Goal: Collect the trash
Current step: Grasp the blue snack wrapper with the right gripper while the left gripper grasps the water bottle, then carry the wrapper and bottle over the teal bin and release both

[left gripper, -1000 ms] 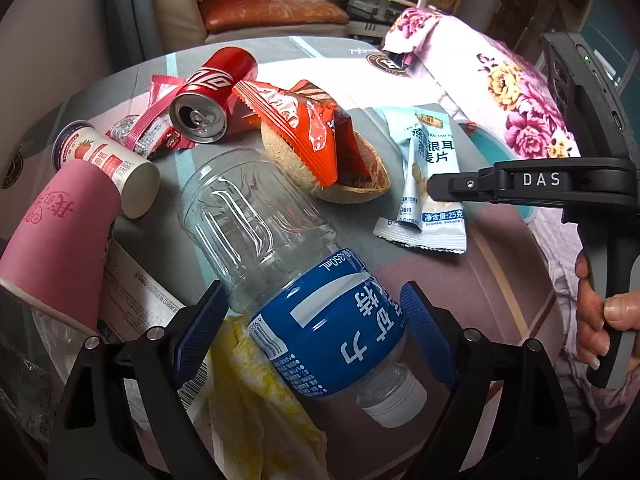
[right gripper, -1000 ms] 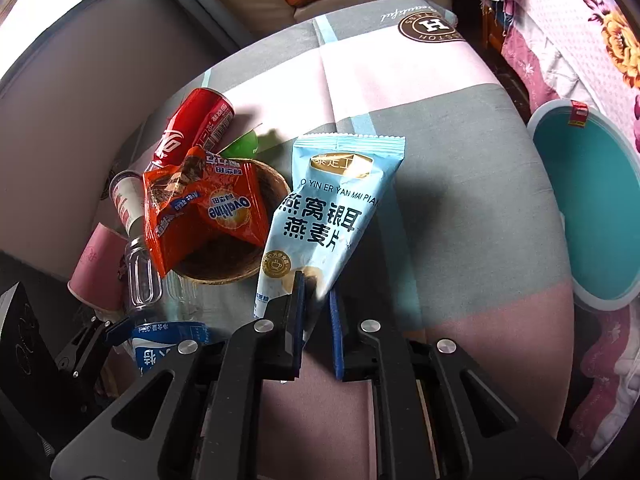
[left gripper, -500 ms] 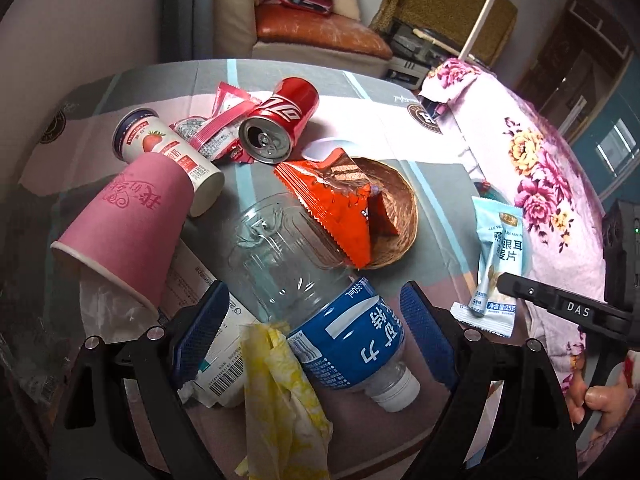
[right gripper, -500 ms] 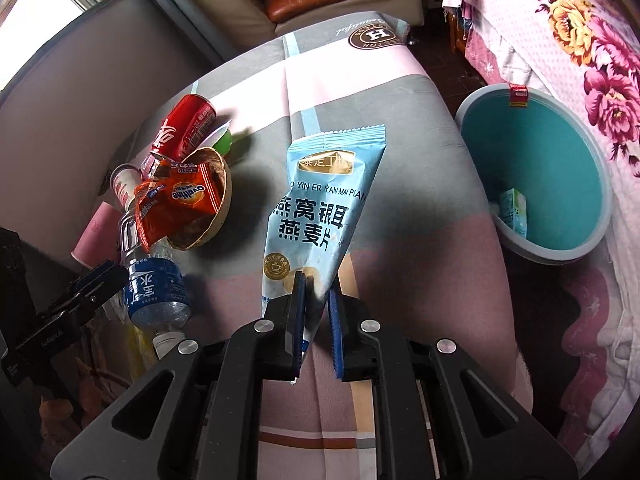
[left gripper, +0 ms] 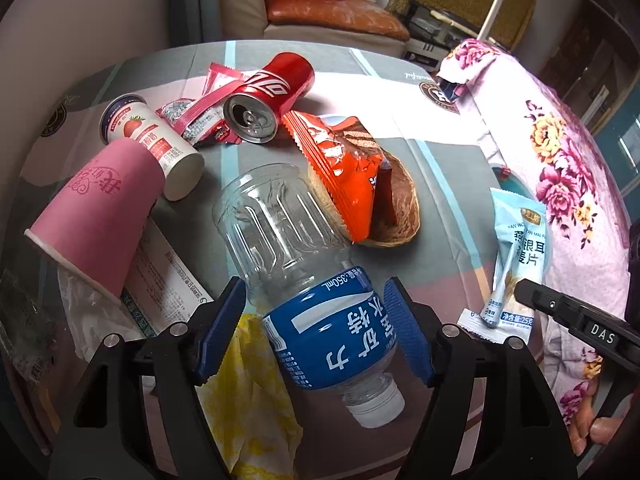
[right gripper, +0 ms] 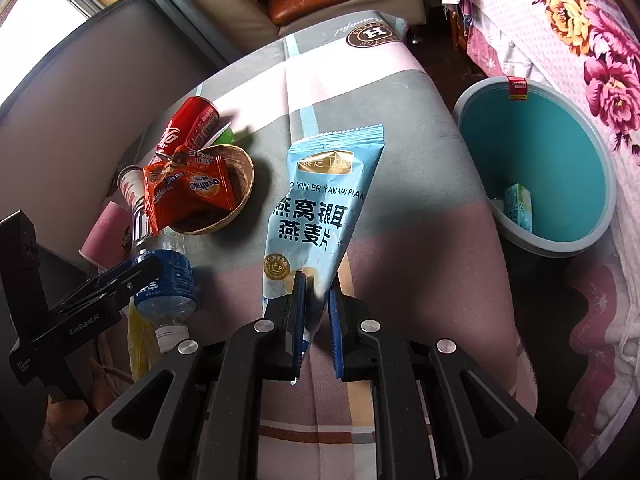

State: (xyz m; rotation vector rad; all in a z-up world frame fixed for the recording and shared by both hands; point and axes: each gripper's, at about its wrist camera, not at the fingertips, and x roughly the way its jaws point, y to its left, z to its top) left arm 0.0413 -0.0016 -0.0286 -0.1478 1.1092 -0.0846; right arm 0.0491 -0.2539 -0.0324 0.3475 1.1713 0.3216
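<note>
A clear plastic bottle (left gripper: 280,224) with a blue label lies on the table, cap toward me. My left gripper (left gripper: 316,332) straddles the label; its jaws are closing, with the blue pads (left gripper: 222,328) close beside the bottle and no squeeze showing. My right gripper (right gripper: 316,308) is shut on the lower corner of a light blue snack packet (right gripper: 320,208), held above the table near its right edge. The packet (left gripper: 516,248) also shows in the left wrist view. A teal bin (right gripper: 600,184) stands on the floor right of the table, a small carton (right gripper: 518,208) inside.
Lying on the table are a red can (left gripper: 272,88), a pink paper cup (left gripper: 104,208), a strawberry milk cup (left gripper: 148,136), pink wrappers (left gripper: 208,104), an orange packet (left gripper: 344,168) in a woven bowl (left gripper: 400,208), and a yellow wrapper (left gripper: 256,400). Flowered bedding (right gripper: 580,20) lies beyond the bin.
The left gripper's pads have drawn in toward the bottle. The right gripper carried the blue packet off the table toward the bin side, then held still.
</note>
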